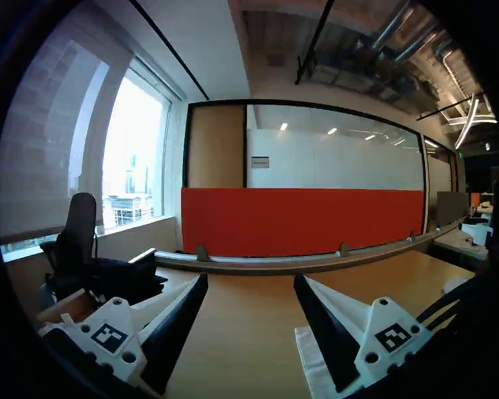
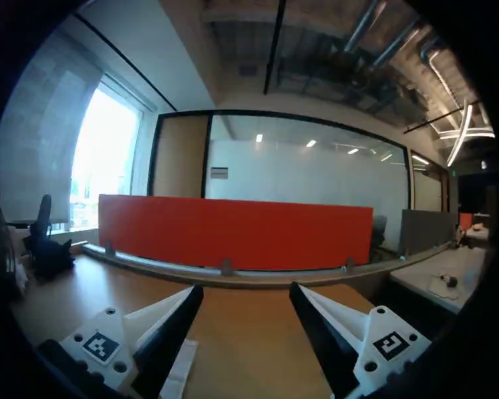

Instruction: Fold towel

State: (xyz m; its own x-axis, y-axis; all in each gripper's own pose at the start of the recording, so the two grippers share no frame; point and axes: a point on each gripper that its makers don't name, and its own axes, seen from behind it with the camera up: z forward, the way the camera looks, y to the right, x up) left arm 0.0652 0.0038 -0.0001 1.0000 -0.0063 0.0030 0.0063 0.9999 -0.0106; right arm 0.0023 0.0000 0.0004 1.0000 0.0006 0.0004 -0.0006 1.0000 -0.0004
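Wood-topped desk (image 1: 249,352) runs out toward the red screen (image 1: 303,223) while we hold both tools level above it, well short of that screen. Our left gripper (image 1: 249,276) has its jaws spread wide with nothing between them, and our right gripper (image 2: 245,286) is the same, wide and empty. The white towel (image 1: 308,362) lies flat on the desk on our side of the red screen, far nearer to us than to it. In the left gripper view, a corner of it sits under the finger at the right of the picture. In the right gripper view, a pale strip lies just beside the finger at the left. We judge that the cloth lies between the two tools, low and inboard of each, so each must dip and turn inward to reach an edge. Too little of it shows for us to tell its long axis or which tool is nearer.
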